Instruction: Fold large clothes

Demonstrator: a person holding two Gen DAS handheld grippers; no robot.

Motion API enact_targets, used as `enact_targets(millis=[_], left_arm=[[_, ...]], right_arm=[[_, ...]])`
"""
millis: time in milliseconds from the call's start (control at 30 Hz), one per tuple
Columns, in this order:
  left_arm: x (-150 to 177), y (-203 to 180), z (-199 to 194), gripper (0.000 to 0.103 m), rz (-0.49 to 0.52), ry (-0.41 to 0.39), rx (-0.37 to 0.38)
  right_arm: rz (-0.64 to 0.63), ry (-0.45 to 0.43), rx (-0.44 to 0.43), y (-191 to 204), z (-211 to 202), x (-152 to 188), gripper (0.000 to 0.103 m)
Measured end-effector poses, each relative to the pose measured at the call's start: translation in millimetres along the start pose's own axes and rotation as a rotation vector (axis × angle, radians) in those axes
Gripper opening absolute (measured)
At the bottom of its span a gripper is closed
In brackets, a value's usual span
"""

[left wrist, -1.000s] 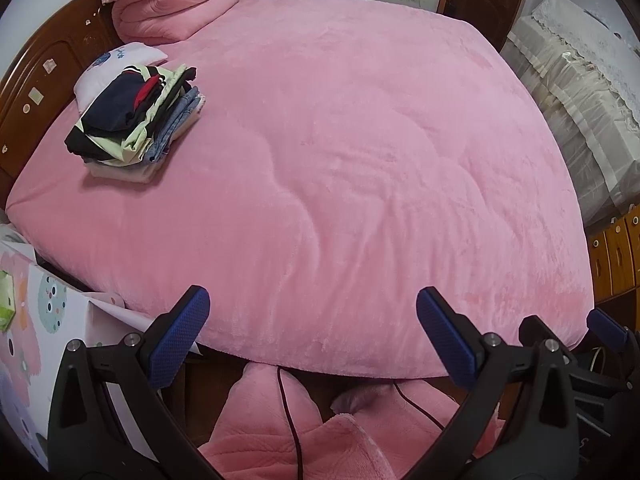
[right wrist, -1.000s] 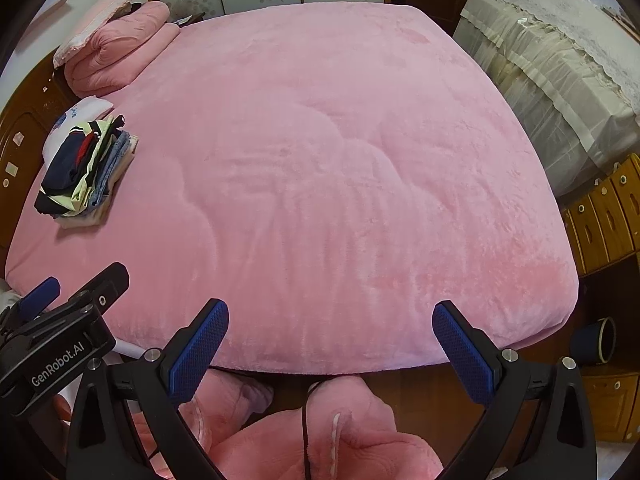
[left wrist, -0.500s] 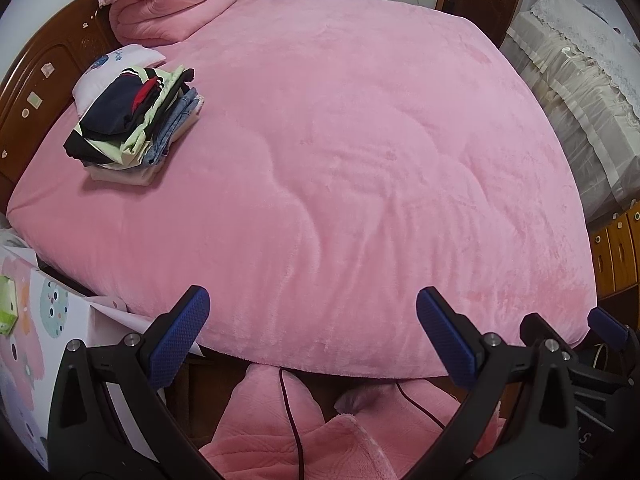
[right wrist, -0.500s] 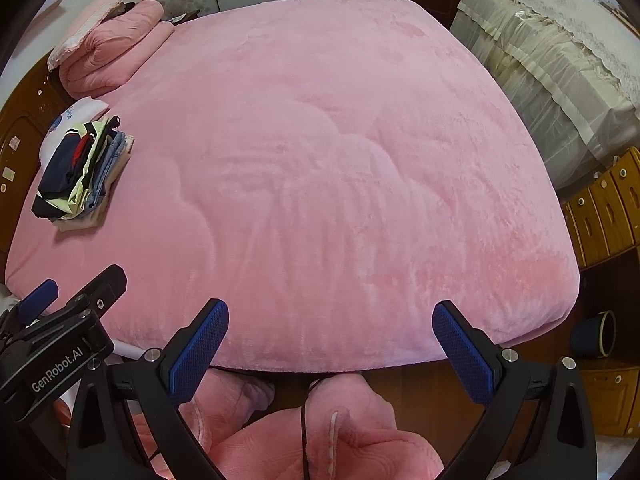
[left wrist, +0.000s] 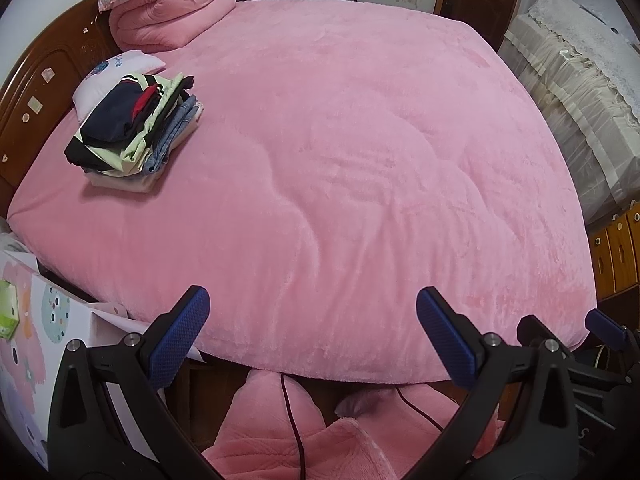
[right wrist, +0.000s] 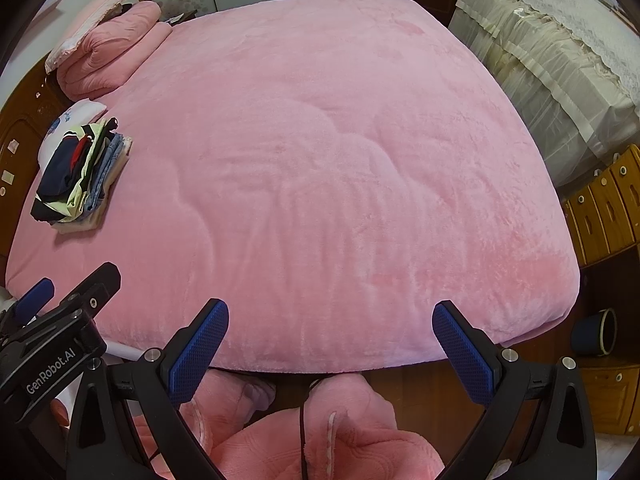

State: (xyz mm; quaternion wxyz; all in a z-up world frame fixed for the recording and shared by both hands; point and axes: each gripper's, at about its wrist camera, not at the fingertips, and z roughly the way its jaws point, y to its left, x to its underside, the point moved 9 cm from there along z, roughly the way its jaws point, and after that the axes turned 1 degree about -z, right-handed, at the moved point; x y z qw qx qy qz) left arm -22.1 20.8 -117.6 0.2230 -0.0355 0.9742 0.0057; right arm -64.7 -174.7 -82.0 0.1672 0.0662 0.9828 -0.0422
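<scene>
A stack of folded clothes [left wrist: 136,136], dark blue on top with pale green, denim and cream below, lies at the left of the bed; it also shows in the right wrist view [right wrist: 82,172]. A pink plush blanket [left wrist: 340,168] covers the whole bed [right wrist: 340,168]. My left gripper [left wrist: 312,332] is open and empty, held before the bed's near edge. My right gripper [right wrist: 330,344] is open and empty, beside it at the same edge. Each gripper shows at the edge of the other's view.
A folded pink quilt [left wrist: 168,12] and a white pillow [left wrist: 116,76] lie by the wooden headboard [left wrist: 36,92]. A cloth-covered piece of furniture [right wrist: 552,64] and wooden drawers [right wrist: 604,208] stand right. A dark pot [right wrist: 596,332] sits on the floor.
Both grippers have drifted slightly, so the bed sits a little lower in both views. Both stay open and empty.
</scene>
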Motion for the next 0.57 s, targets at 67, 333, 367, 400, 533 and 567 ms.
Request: enact_targets(millis=[67, 333, 367, 400, 533, 567], left_arm=[[0.1, -0.3, -1.4, 0.102, 0.002, -0.004, 0.001], [0.9, -1.9, -2.9, 0.102, 0.006, -0.002, -0.002], [1.5, -2.1, -3.2, 0.102, 0.005, 0.0, -0.002], [2.2, -2.0, -3.6, 0.102, 0.003, 0.002, -0.001], [3.9, -1.6, -5.2, 0.102, 0.001, 0.011, 0.0], [4.5, -1.8, -6.0, 0.102, 0.003, 0.013, 0.0]], right_arm=[[0.002, 0.001, 0.0, -0.1, -0.4, 0.9, 0.103], [0.007, 0.007, -0.003, -2.8, 0.5, 2.3, 0.103], [0.005, 0.008, -0.003, -2.8, 0.5, 2.8, 0.103], [0.005, 0.01, -0.004, -3.6, 0.6, 3.2, 0.103], [0.005, 0.023, -0.008, -5.3, 0.1, 7.3, 0.103], [0.004, 0.027, -0.009, -5.9, 0.6, 8.2, 0.103]])
